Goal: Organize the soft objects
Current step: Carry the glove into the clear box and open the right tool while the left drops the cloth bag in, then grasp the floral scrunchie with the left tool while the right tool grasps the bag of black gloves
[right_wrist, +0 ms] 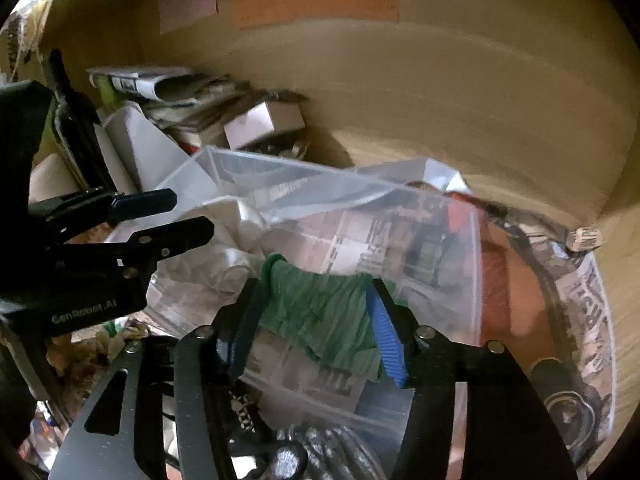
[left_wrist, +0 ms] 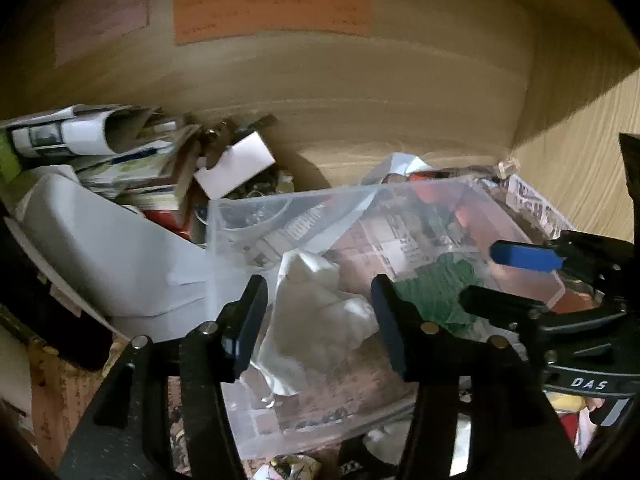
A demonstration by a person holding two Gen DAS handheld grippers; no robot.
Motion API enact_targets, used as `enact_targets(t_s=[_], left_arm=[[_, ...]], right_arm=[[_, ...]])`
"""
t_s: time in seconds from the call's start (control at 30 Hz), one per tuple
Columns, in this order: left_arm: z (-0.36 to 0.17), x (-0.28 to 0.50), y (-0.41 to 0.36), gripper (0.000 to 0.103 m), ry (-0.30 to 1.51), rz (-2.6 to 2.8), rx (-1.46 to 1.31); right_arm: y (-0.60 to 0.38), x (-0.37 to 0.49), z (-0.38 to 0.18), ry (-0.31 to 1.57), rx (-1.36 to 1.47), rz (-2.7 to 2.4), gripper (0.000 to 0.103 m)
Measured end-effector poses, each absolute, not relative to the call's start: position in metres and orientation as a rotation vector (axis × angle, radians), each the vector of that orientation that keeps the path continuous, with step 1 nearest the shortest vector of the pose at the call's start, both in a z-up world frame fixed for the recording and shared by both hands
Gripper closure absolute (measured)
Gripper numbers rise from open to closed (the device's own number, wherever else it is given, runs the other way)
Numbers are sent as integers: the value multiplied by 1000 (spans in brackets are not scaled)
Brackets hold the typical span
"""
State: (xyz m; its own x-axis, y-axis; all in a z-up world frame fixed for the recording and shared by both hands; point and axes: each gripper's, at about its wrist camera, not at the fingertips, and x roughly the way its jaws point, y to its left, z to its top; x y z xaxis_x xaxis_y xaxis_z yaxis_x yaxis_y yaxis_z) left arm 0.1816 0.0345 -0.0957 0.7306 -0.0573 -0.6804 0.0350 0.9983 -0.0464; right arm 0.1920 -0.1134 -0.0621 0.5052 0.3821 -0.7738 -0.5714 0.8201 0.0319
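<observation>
A clear plastic bin (left_wrist: 304, 208) stands on newspaper in a wooden cabinet; it also shows in the right wrist view (right_wrist: 360, 208). A white cloth (left_wrist: 316, 312) and a green cloth (left_wrist: 436, 288) lie in it. My left gripper (left_wrist: 320, 320) is open, its fingers on either side of the white cloth. It shows from the side in the right wrist view (right_wrist: 188, 216). My right gripper (right_wrist: 316, 320) is open around the green cloth (right_wrist: 324, 316), and shows at the right of the left wrist view (left_wrist: 480, 276).
Stacked papers, a rolled magazine (left_wrist: 76, 132) and a white box (left_wrist: 236, 164) crowd the back left. A white curved panel (left_wrist: 104, 248) leans left of the bin. The wooden back wall (left_wrist: 360, 92) carries coloured paper labels (left_wrist: 272, 12). Newspaper (right_wrist: 592, 320) lines the floor.
</observation>
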Motion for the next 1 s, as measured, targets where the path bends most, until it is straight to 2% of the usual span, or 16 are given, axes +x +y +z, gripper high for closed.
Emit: enact_targets(t_s=[0.23,0.3,0.43,0.5,0.57,0.8,1.0], left_arm=[[-66,153,46,38,667,-42,-52],[-56,142,49,31,636,-39,-59],[-44,121,57,29,603,-36,-61],[-43,111,60,16,599,-34,-60],[-45,100,63,9,585,-21,-60],[-73,78,73,9,671,5,-63],[-109,67,76,9,773,1,-92]], right_arm=[[-126,170,-30,749,-210,563,36],[-132,161,-20,715,-200,561,34],[-140,145,-6,655,-188,552,26],[-145,135,-2,631,-182,549,23],[-147,129,-2,622,-175,546,22],[-162,107,-15,640,-158,520,22],[-172,102,-43,731,-118,506,22]])
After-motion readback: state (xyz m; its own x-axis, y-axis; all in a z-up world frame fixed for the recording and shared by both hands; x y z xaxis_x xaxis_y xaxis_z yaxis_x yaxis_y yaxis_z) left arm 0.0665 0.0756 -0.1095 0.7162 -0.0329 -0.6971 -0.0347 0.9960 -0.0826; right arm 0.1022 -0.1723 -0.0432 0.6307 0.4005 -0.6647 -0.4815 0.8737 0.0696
